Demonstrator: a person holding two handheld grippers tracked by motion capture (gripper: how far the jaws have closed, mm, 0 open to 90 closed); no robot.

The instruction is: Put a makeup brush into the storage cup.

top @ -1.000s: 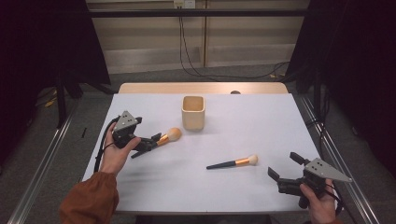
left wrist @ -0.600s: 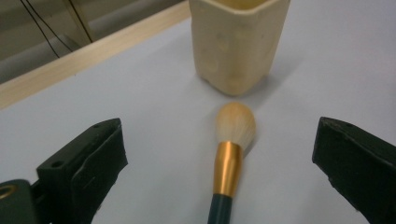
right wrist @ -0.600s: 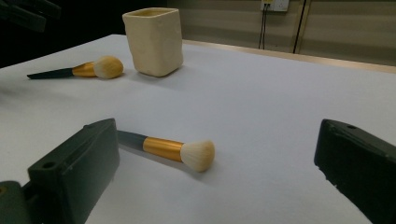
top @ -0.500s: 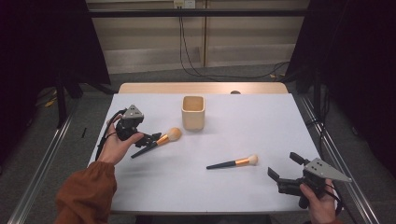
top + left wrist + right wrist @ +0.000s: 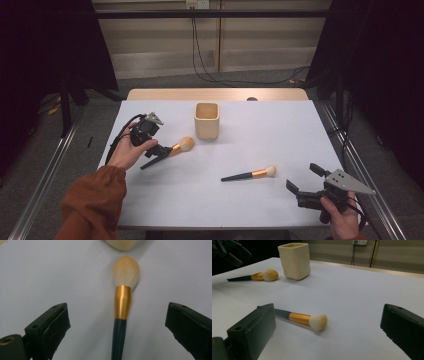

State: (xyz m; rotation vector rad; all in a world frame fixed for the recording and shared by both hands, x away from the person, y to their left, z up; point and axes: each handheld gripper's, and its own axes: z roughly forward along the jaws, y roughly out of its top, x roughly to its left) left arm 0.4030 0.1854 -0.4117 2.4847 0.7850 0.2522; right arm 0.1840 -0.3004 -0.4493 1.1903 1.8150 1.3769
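Fingers spread wide, two brushes, one cup

In the left gripper view we see the large brush run off the bottom edge, its handle end cut away, and the cup clipped at the top. In the right gripper view, a jaw hides the small brush's handle end.

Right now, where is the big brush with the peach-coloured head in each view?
High view: big brush left of centre, by the left tool.
Left gripper view: centre, between the open jaws.
Right gripper view: far upper left.
Shared landmark: the cup, close to its head.
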